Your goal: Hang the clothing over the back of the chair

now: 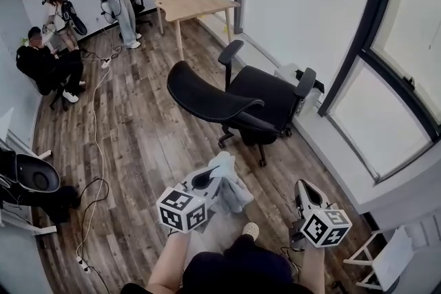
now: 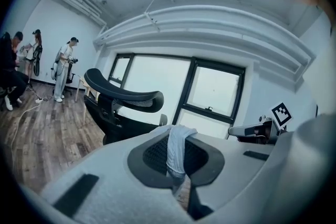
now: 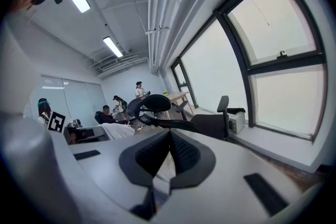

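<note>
Left gripper (image 1: pixel 207 179): my jaws are clenched on the clothing (image 2: pixel 176 149). The pale grey-blue fabric is pinched between the two black pads (image 2: pixel 152 153) and drapes over their tips. In the head view the rest of the garment hangs below and to the right of this gripper, over the near edge of the wooden floor (image 1: pixel 138 141), just ahead of my knees. It does not touch the chair.

Right gripper (image 3: pixel 169 139): my jaws are pressed together, with the ribbed pads (image 3: pixel 151 153) meeting along one seam. This gripper is level with the left one and well apart from it, on the window side.

Chair (image 1: pixel 238 103): a black office chair stands upright on the floor ahead of both grippers, near the floor's right edge below the window wall (image 1: pixel 386 79). Its curved backrest (image 1: pixel 203 96) faces left, and both armrests are raised.

Other items: a wooden table (image 1: pixel 196 2) stands at the far edge of the floor. Three people (image 1: pixel 48 65) occupy the far left corner. A cable (image 1: pixel 96 148) runs along the floor's left side.
</note>
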`<state>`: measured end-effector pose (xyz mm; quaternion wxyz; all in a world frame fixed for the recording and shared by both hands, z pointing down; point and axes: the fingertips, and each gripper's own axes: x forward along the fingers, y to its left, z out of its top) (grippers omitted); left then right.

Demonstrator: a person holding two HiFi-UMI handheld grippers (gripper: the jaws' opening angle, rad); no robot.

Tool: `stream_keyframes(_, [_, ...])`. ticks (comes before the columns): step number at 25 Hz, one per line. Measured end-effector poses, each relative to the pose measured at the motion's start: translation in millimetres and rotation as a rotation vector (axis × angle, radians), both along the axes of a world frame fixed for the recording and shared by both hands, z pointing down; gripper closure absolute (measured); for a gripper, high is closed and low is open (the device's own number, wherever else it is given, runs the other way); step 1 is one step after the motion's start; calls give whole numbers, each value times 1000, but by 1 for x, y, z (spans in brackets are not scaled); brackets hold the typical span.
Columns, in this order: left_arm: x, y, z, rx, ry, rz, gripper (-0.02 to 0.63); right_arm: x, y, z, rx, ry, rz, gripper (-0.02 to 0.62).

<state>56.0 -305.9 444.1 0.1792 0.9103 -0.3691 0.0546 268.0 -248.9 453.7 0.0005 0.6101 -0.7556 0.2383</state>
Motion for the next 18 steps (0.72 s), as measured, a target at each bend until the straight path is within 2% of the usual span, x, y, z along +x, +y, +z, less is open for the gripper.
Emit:
stream_keyframes(9, [39,-37,-5,4,-31,25,603,27,-53,2,-7,-12,-33,594])
stream_keyframes(18, [84,-55,-4,-12,-17,92,603,52,-79,7,-15,-20,-33,594])
